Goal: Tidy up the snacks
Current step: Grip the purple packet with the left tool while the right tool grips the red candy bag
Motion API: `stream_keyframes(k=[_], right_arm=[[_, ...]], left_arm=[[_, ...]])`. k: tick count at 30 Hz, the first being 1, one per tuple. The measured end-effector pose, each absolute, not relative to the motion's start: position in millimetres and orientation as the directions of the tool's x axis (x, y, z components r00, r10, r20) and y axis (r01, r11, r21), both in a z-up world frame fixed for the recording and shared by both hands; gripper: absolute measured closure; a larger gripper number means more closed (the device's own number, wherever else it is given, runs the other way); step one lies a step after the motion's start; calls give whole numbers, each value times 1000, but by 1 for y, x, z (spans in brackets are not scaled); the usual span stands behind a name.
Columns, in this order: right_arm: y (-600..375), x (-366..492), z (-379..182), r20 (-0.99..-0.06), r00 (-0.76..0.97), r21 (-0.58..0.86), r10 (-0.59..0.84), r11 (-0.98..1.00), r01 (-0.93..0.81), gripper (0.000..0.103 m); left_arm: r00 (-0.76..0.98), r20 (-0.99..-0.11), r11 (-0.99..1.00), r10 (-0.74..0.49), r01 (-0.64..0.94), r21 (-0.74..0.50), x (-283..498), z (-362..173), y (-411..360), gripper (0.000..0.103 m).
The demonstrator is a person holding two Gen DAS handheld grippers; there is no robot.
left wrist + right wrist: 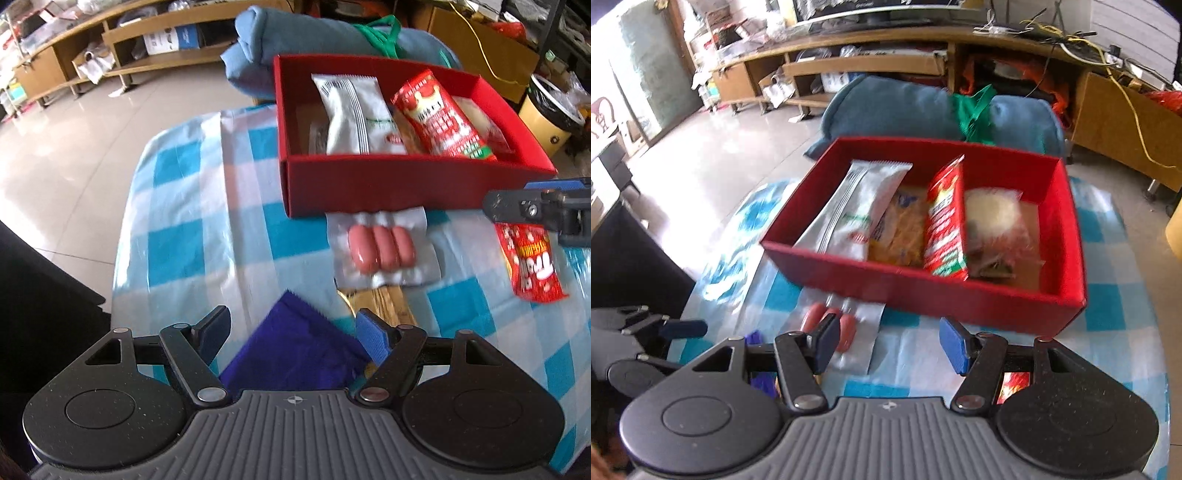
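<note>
A red box [369, 184] stands on the blue-checked tablecloth [184, 206] and holds a white packet [351, 114], a red packet [443, 118] and other snacks. In front of it lie a clear sausage pack [384, 247] and a gold packet [388, 306]. My left gripper [291, 336] is open, its jaws straddling a purple packet [291, 354] without pressing on it. Another red packet [532, 266] lies to the right, under one of the right gripper's fingers [517, 208]. My right gripper [890, 345] is open over bare cloth before the red box [923, 291], beside the sausage pack [849, 332].
A rolled blue cushion [295, 40] with green bag handles [380, 33] sits behind the box. The table's left edge drops to a tiled floor [74, 147]. Wooden shelves [868, 66] line the far wall. A yellow bin [546, 122] stands at the right.
</note>
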State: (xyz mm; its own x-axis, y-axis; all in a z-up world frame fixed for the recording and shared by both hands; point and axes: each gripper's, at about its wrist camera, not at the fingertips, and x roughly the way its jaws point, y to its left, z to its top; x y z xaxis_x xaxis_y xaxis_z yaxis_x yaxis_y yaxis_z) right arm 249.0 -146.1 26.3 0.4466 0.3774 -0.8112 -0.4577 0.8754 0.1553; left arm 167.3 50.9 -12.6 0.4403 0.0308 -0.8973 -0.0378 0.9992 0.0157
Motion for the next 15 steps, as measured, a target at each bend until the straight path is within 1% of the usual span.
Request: stream_keyframes(k=[7,9,11,15], right_arm=[[-144,236,13,-840,394,163,373,866,-472,49],[-146,235,11,-844,384,170,375,866,-470,49],[-148,235,10,-847,378,173,373,867,-467,49],[-153,236,6,-856,370,168,360,872,-459,49]], left_arm=[[393,-920,1000,0,11,4,164,-25,54,21],[374,-927,999,-18,39,-3,163,-30,56,18],[361,-932,998,-31,68,-7,162,-34,56,18],[366,-930,990,-33,138,19,164,-41,50,16]])
